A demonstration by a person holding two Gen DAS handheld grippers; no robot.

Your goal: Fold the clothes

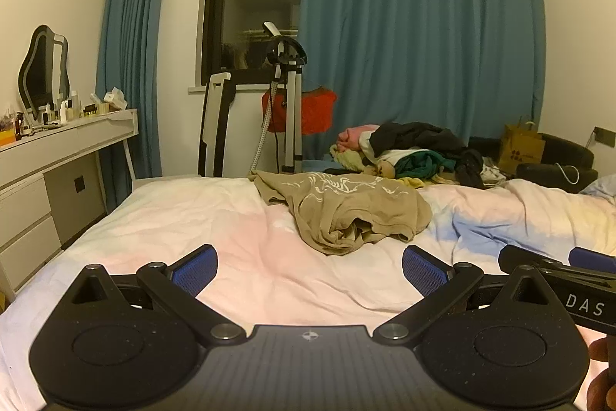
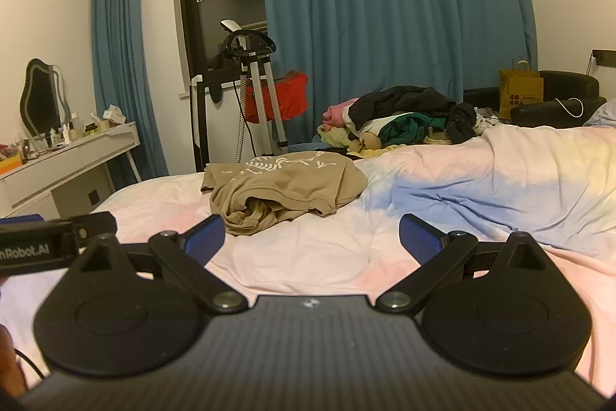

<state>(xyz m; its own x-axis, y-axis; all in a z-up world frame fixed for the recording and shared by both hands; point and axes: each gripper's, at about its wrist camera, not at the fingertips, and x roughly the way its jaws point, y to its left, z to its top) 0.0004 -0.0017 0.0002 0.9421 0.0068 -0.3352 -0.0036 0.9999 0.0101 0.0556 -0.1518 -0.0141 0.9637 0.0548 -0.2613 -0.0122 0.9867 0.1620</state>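
Left hand-held gripper (image 1: pixel 310 270) agape, tilted bedward | right hand-held gripper (image 2: pixel 312 237) agape | shirt (image 1: pixel 342 210) untouched

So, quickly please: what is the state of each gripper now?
Left gripper: jaws open, holding nothing.
Right gripper: jaws open, holding nothing.

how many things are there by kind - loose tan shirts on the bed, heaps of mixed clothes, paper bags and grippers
crumpled tan shirt with white print: 1
heap of mixed dark, pink, green and yellow clothes: 1
yellow-brown paper bag: 1
open grippers, left gripper and right gripper: 2
total: 5
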